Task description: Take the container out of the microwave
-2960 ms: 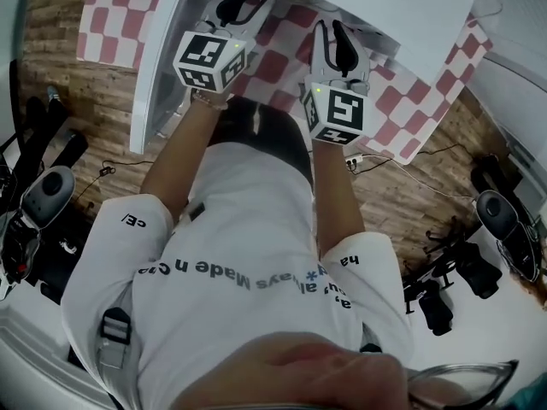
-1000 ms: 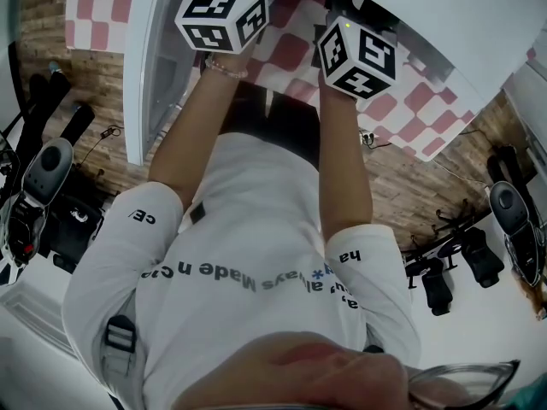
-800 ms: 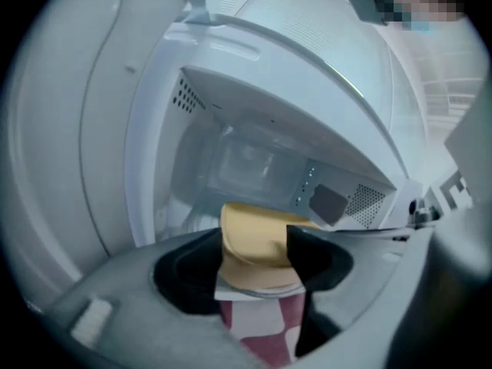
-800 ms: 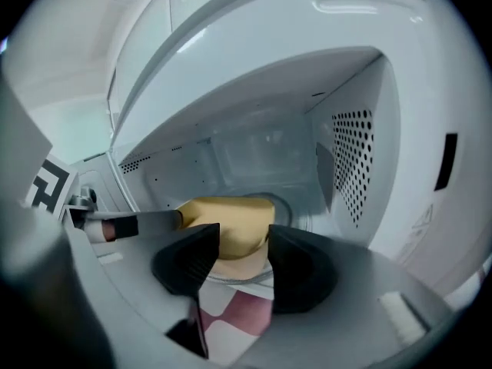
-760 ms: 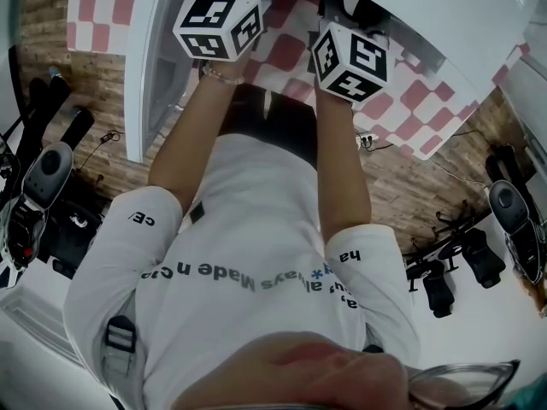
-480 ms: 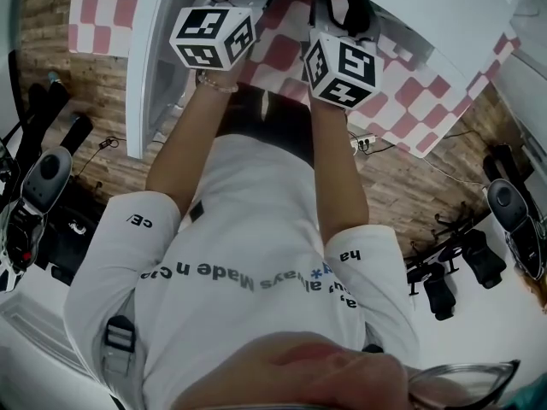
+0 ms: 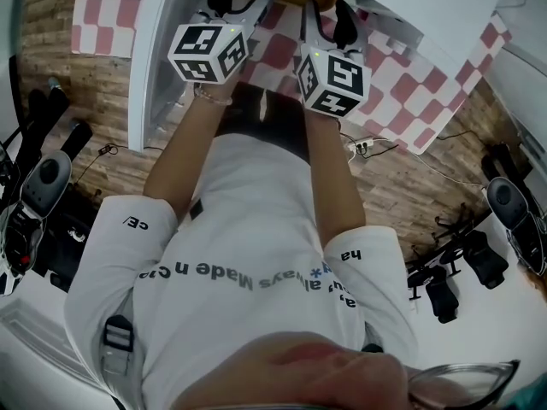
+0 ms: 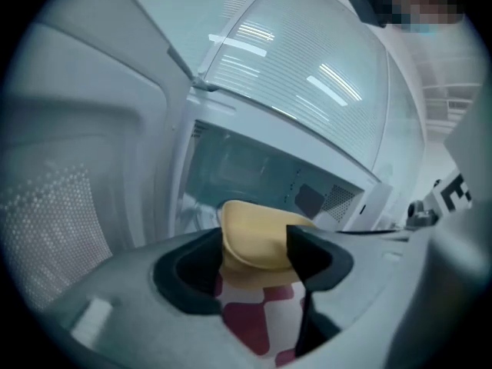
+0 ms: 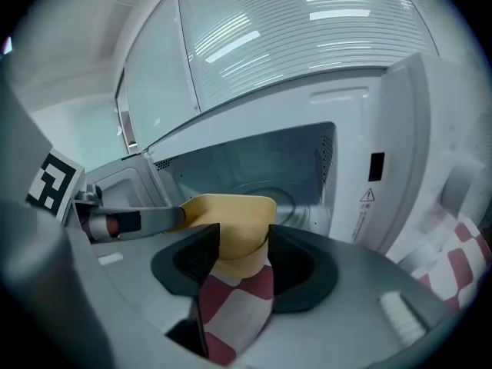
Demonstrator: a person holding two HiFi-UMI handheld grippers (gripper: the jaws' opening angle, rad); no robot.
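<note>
Together the left gripper [image 8: 254, 246] and right gripper [image 9: 242, 249] hold the yellow container [image 9: 234, 217] before the open microwave [image 9: 254, 160], each one's jaws clamped on one side of it.

Head view steeply down; both gripper views close, facing microwave [image 9: 254, 167], sharing container [image 8: 257, 233].

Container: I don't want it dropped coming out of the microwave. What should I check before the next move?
1. Left gripper shut on container: ok.
2. Right gripper shut on container: ok.
3. Door swung open, out of the path: ok.
4. Container fully past the microwave opening: cannot tell.
5. What the container holds, and whether it could spill: cannot tell.
</note>
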